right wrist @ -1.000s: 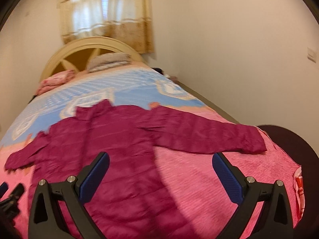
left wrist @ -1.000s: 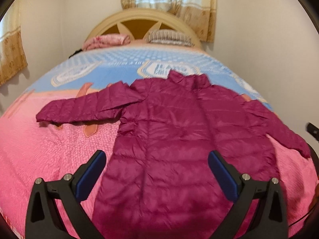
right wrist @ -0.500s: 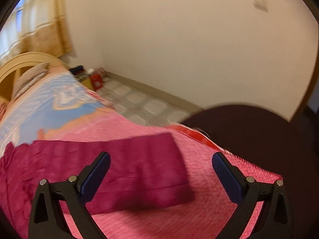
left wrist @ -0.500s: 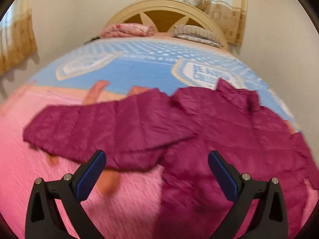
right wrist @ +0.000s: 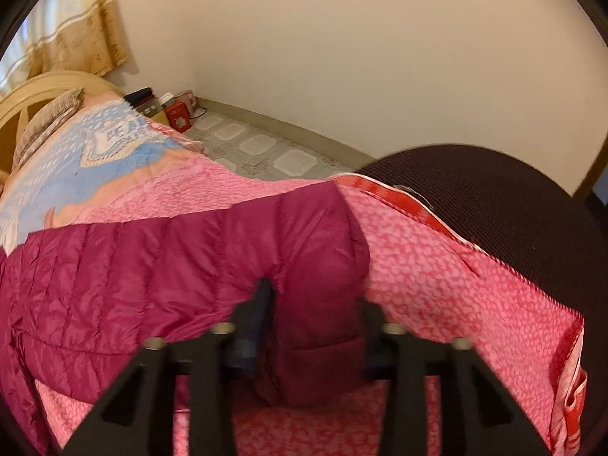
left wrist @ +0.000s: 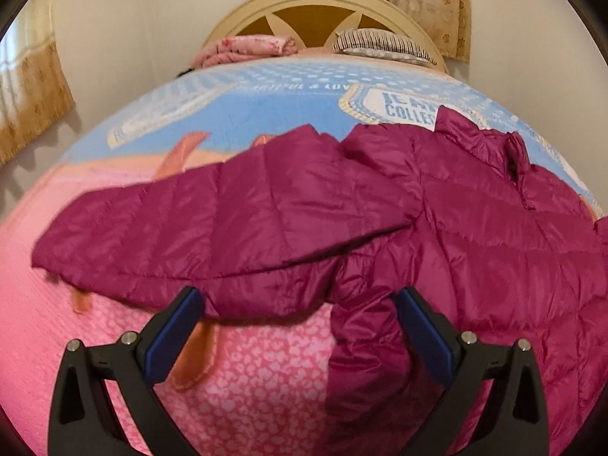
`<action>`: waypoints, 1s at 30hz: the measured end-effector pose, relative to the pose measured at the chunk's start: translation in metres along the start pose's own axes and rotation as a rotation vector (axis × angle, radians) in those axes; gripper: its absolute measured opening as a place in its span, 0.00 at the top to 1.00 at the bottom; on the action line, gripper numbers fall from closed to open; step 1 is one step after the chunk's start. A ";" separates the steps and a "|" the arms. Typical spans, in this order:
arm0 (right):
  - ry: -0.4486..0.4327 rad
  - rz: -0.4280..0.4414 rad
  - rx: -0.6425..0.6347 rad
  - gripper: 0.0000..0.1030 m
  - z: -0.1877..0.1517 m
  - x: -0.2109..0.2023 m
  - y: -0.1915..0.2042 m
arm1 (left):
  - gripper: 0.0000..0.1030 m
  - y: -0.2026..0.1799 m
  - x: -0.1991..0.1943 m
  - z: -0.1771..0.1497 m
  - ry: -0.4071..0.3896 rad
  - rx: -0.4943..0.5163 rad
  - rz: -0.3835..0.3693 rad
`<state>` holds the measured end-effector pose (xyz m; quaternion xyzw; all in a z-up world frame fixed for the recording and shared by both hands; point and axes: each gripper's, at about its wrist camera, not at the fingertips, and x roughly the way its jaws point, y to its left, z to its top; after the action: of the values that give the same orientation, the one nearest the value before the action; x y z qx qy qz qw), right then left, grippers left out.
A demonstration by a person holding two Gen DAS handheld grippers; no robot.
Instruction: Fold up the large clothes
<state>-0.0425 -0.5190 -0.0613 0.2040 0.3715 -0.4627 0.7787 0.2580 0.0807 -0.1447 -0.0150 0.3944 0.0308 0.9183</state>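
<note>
Pale walls and patterned curtains close in a small bedroom, and nearly everything sits on one bed point(left wrist: 266, 380) with a pink and blue cover, which serves as the landmark. At the head of the bed stands a cream headboard point(left wrist: 323, 3), with two pillows against it: a pink one point(left wrist: 247, 47) on the left and a striped one point(left wrist: 380, 43) on the right. One jacket point(left wrist: 475, 235), a magenta quilted one, lies spread flat across the foot half of the bed, its collar toward the headboard. Its left sleeve point(left wrist: 190, 228) stretches out sideways toward the left edge of the bed, unfolded. The left claw point(left wrist: 296, 326) hangs just above the near edge of that sleeve by the armpit, its jaws wide apart and holding nothing. Over by the right edge of the bed, the right sleeve point(right wrist: 190, 258) also lies stretched out, and the right claw point(right wrist: 315, 315) has drawn in around the cuff; motion blur hides whether it is fully clamped, though the cloth already bunches between the jaws. Beyond the right edge of the bed a tiled floor point(right wrist: 266, 148) shows. By my reading the fold has barely begun: both sleeves and the body remain to be folded.
</note>
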 end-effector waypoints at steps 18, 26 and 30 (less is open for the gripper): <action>-0.185 0.514 -0.408 0.86 -0.004 -0.194 0.247 | 0.00 0.049 -0.028 -0.021 -0.061 -0.142 -0.032; -0.033 0.761 -0.564 0.86 -0.109 -0.187 0.417 | 0.00 0.070 -0.018 -0.026 -0.043 -0.218 -0.083; 0.023 0.812 -0.614 0.86 -0.161 -0.172 0.469 | 0.00 0.073 -0.014 -0.029 -0.022 -0.238 -0.097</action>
<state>0.2532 -0.0855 -0.0450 0.0989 0.3898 0.0101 0.9155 0.2221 0.1515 -0.1549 -0.1428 0.3768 0.0330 0.9146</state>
